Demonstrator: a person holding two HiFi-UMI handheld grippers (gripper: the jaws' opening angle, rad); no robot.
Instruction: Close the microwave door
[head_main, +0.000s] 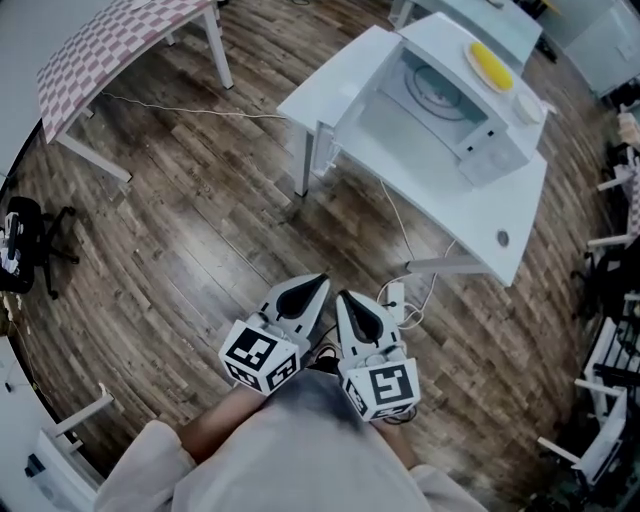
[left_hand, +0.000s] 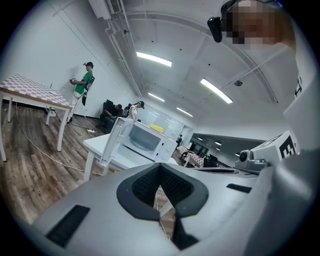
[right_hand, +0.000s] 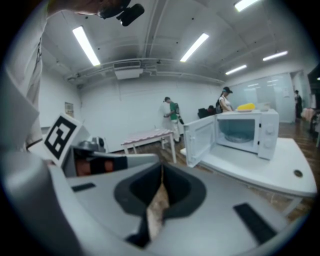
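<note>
A white microwave (head_main: 470, 120) stands on a white table (head_main: 515, 225) ahead of me, and its door (head_main: 362, 88) is swung wide open to the left. The glass turntable inside is bare. A yellow object (head_main: 490, 65) lies on its top. In the left gripper view the microwave (left_hand: 145, 140) is far off past the jaws. The right gripper view shows the microwave (right_hand: 250, 132) and its open door (right_hand: 202, 140). Both grippers hang close to my body, well short of the table. My left gripper (head_main: 318, 287) (left_hand: 160, 187) and right gripper (head_main: 345, 300) (right_hand: 161, 185) are shut and hold nothing.
A pink checkered table (head_main: 110, 50) stands to the far left. A white cable runs across the wooden floor to a power strip (head_main: 395, 297) by the table leg. A black chair (head_main: 25, 240) stands at the left, white chairs at the right. Several people stand far back.
</note>
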